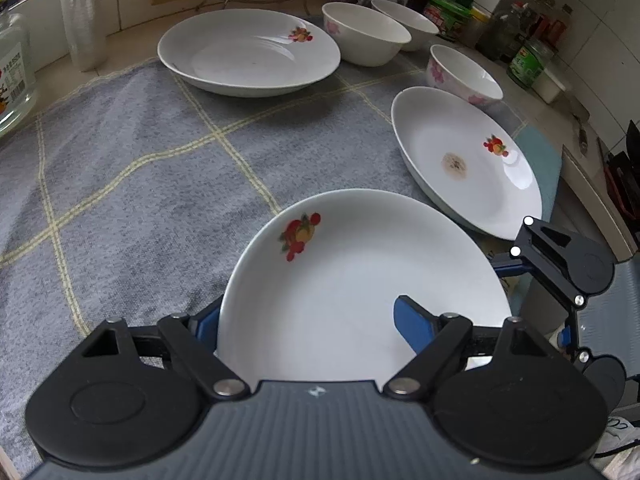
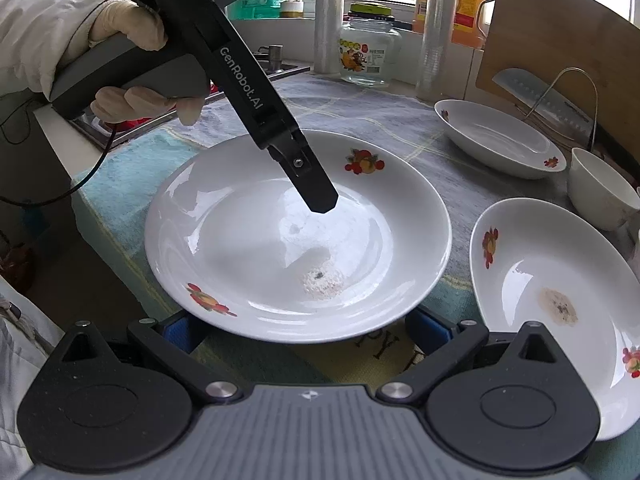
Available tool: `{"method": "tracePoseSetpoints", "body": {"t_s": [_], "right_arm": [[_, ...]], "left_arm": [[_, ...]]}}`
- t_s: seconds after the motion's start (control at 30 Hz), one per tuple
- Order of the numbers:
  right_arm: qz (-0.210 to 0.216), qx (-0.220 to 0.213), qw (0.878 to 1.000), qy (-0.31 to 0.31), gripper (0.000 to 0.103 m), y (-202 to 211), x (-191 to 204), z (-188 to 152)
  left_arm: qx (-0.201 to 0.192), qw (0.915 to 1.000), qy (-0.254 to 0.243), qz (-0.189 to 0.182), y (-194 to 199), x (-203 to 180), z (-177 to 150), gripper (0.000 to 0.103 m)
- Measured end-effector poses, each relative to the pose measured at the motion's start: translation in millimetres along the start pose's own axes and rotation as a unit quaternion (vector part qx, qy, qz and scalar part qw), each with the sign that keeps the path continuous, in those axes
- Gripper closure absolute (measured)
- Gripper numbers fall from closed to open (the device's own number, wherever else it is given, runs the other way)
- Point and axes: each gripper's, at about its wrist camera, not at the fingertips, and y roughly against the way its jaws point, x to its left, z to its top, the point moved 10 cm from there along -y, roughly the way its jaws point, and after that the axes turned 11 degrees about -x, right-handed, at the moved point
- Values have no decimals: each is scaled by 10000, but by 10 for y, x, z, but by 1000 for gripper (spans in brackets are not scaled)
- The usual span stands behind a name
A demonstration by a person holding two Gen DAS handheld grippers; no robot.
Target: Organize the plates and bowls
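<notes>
Plates are the business in hand, and the left gripper [image 1: 316, 324] has its jaws closed on the near rim of one white plate [image 1: 360, 280], one blue pad hidden beneath the edge and the other blue pad [image 1: 412, 328] lying on the inner face. In the right wrist view the same plate [image 2: 240, 216] shows two fruit prints, at the far rim and the near rim, and I cannot tell whether it is one dish or two stacked. The grip on the rim is likely chosen because a shallow plate lying flat offers no other hold. Whether the plate has left the cloth [image 1: 140, 160] on the desk cannot be told; its far edge seems to rest there. The right gripper [image 2: 304, 332] has its jaws spread wide on either side of the plate's near edge, below rim level and pressing on nothing, probably waiting to steady or receive it. A gloved hand [image 2: 132, 28] holds the left tool's handle. Just right of the left jaws lies a second plate [image 1: 468, 160] with a brownish mark at its centre, a fair stacking target. Well ahead of them sits a third plate [image 1: 248, 52], and beyond it to the right three bowls [image 1: 364, 34] stand grouped, apart from the plates, likely to be nested afterwards.
</notes>
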Motion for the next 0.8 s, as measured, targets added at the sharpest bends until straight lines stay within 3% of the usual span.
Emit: {"method": "tracePoseSetpoints", "body": {"t_s": [0.43,0.8], "right_arm": [[92,129,9998,97,0,-40,38,49],[250,60,9991,329,0,-144,91,265]], "left_arm": [[-30,10000,-87,5,59,32,-27,21],[-371,9990,68,219,291,240,28,21]]}}
